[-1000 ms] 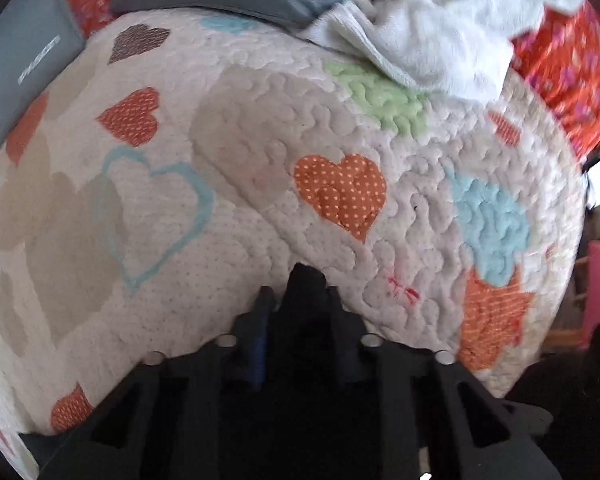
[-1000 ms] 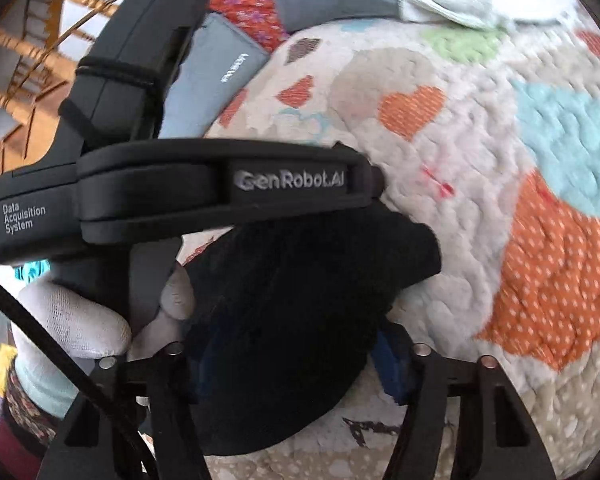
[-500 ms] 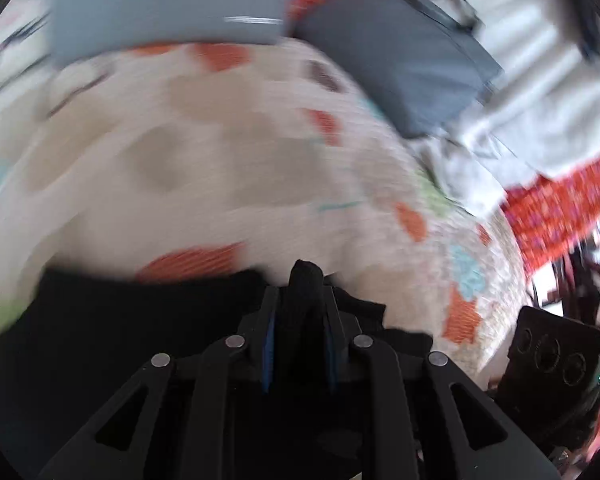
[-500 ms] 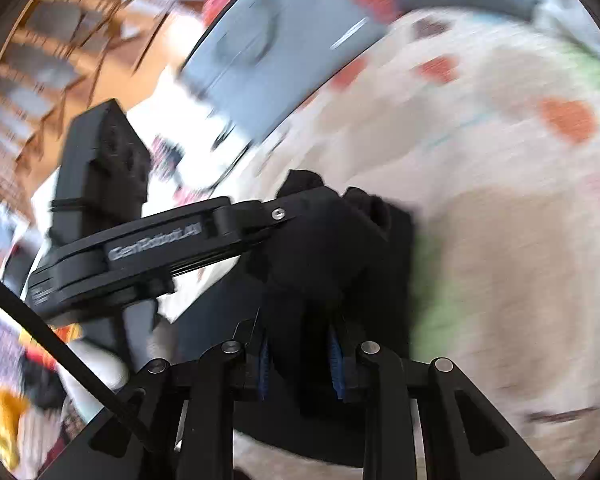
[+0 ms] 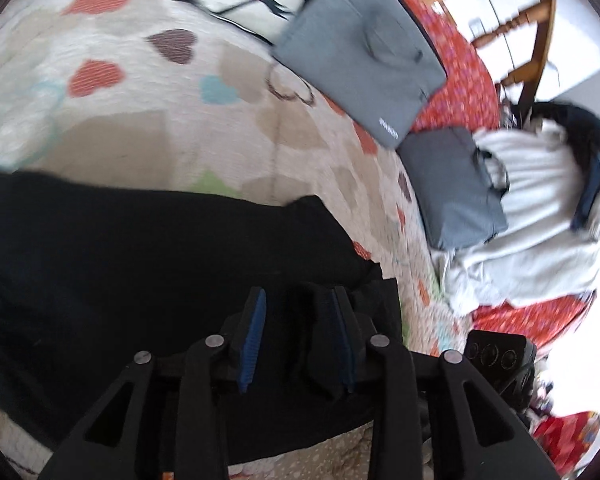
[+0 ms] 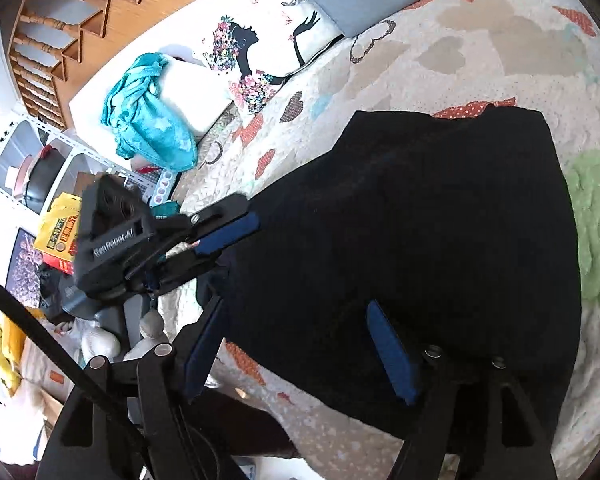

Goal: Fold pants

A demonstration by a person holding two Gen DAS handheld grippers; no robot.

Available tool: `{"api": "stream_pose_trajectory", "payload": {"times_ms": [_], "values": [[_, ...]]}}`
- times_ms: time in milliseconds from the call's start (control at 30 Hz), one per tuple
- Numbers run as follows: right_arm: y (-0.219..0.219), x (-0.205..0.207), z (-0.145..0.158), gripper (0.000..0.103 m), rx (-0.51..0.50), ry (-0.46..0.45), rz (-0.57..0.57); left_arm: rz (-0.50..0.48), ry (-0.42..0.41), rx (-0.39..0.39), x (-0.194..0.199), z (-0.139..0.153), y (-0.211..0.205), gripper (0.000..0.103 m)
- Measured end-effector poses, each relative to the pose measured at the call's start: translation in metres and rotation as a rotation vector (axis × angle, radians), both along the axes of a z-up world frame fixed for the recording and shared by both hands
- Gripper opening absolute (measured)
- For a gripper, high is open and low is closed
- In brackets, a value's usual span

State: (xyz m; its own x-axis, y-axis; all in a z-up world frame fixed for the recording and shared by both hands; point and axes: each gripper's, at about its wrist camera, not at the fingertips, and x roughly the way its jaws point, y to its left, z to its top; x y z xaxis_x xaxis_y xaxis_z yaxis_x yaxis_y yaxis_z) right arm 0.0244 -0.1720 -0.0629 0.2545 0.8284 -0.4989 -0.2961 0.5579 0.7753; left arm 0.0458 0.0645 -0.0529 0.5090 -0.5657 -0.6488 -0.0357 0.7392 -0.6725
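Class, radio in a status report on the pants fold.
Both tongs just opened: left tongs, right tongs, nothing pinched. Black pants lying on quilt. Nothing in the way.

Pants (image 6: 420, 220) now flat; both hand-held grippers opening.

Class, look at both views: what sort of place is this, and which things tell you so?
Most likely a bedroom in a home. The black pants lie on a bed covered by a heart-patterned quilt, a printed pillow sits at its edge, and a wooden staircase rises behind.
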Motion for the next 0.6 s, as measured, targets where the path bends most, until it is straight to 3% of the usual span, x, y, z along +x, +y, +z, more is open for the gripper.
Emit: {"api": "stream_pose_trajectory", "payload": {"times_ms": [67,133,267,433,500,600], "values": [[-0.016,-0.005,0.013,0.077,0.011,-0.026,-0.05,0.011,-0.006,-0.021,-0.008,-0.004,0.009,0.031],[-0.025,-0.005,0.022,0.077,-0.046,-0.048,-0.083,0.017,-0.005,-0.042,-0.012,-0.009,0.013,0.031],[-0.015,0.005,0.032,0.056,-0.221,-0.044,-0.06,-0.015,-0.004,-0.072,-0.016,-0.013,0.007,0.031],[0.019,0.023,0.033,0.055,-0.306,-0.001,0.042,-0.055,-0.008,0.013,-0.019,-0.006,-0.014,0.032],[0.038,0.036,0.021,0.055,-0.359,0.04,0.065,-0.044,-0.005,0.028,-0.021,-0.006,-0.011,0.036],[0.055,0.052,0.0,0.056,-0.292,0.095,0.101,-0.003,0.002,0.063,-0.023,-0.009,-0.002,0.038]]}}
